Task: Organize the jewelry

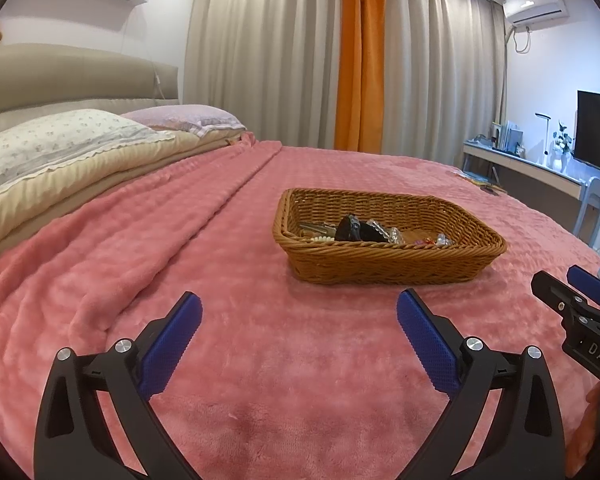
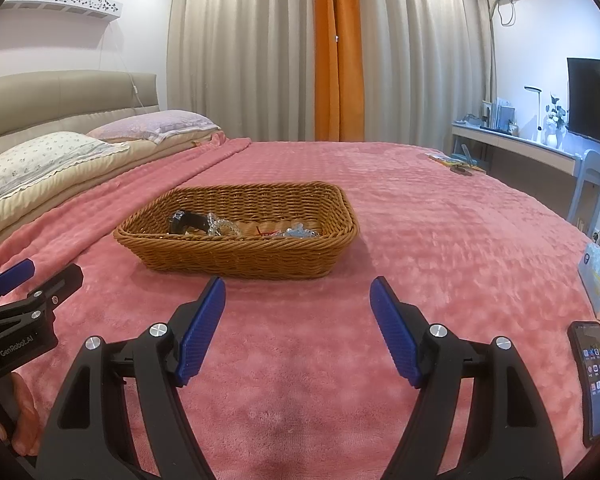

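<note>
Left tongs (image 1: 299, 316) and right tongs (image 2: 298, 300) spread wide, holding nothing, short of basket (image 2: 236, 256) | jewelry (image 2: 220, 225) heaped inside basket on bed (image 2: 420, 240) | stage unclear: sorted or awaiting sorting.

Brown woven basket (image 1: 380, 268), pink blanket (image 1: 260, 360), orange curtain (image 1: 358, 60)

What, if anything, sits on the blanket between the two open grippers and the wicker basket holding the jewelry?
Nothing visible. Bare pink blanket lies between the left gripper, the right gripper and the wicker basket. Its near wall must be cleared to reach the jewelry inside. The phone lies off to the right, clear of the path.
</note>
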Motion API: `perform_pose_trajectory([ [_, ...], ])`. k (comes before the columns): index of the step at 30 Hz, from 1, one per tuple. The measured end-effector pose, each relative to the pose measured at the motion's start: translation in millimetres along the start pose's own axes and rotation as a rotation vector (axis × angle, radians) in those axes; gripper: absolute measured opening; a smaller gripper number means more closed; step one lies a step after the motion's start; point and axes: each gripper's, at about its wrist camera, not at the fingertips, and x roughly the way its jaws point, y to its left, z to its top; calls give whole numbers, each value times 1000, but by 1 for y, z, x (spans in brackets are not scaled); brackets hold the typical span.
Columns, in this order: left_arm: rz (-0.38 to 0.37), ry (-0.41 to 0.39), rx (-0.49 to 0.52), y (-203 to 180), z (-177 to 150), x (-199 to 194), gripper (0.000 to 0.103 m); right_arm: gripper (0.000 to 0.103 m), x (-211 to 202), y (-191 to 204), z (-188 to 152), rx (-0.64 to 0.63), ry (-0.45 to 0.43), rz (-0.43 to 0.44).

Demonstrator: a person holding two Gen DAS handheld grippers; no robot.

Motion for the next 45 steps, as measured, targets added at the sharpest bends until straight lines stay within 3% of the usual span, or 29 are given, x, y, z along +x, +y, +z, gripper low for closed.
perform_pose_trajectory([
  [45,-1,4,-2,1,0,0,95,71,0,5,-1,-14,6,-17],
])
